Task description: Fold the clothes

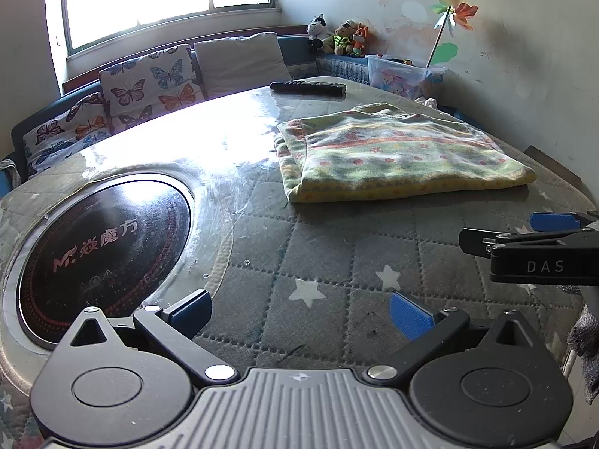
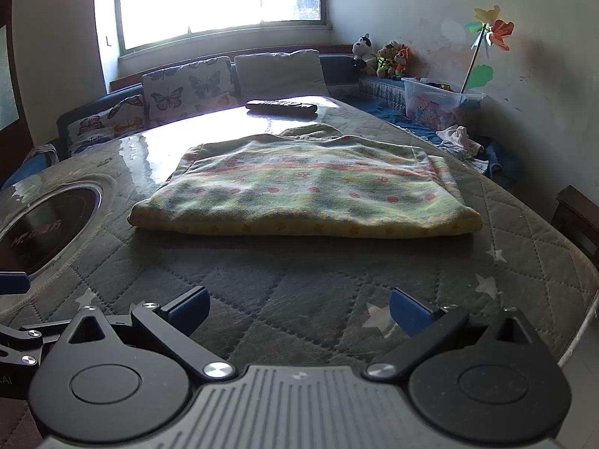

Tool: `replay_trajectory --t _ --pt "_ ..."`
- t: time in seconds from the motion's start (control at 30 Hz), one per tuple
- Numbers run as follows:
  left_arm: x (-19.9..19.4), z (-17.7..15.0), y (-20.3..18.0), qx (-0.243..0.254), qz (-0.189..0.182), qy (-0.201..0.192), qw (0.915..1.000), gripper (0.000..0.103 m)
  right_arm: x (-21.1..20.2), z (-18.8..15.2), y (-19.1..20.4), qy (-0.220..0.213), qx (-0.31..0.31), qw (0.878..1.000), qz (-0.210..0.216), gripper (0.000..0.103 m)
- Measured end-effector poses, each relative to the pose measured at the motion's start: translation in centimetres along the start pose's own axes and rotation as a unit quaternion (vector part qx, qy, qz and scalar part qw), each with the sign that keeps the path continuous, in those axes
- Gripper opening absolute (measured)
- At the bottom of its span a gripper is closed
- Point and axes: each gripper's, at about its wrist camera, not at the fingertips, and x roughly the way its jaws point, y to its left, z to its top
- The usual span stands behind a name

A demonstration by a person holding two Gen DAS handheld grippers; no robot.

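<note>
- Grippers first: your left gripper (image 1: 299,314) is hovering over the near edge of the table (image 1: 337,262) with its blue pads (image 1: 410,316) spread wide and nothing between them.
- Your right gripper (image 2: 299,312) is hanging over the same near edge, its fingers also standing wide apart and gripping nothing; in the left wrist view it is showing side-on at the right.
- Neither gripper is touching the folded garment (image 2: 307,194), which is lying flat toward the far right part of the table, well apart from both tools.
- The garment, green and yellow with red dots and a star-patterned hem, is sitting as a neat rectangle with its folded edge facing you.
- A round black cooktop (image 1: 105,254) is sitting sunk into the table's left side, apart from the garment.
- A black remote control (image 2: 281,107) is lying near the far edge, just beyond the garment.
- Past the table, butterfly cushions (image 1: 149,82) are lining a bench under the window, and plush toys (image 1: 338,37), a clear plastic bin (image 1: 404,75) and a pinwheel (image 1: 455,13) are standing in the far right corner of the room.
</note>
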Motion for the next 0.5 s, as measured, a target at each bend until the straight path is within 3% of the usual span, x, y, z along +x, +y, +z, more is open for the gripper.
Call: replay_trajectory --t 0.5 --pt "0.24 0.19 -0.32 0.005 -0.003 0.001 1.0 0.103 0.64 0.16 0.5 0.005 -0.005 1.0 0.004 0.103"
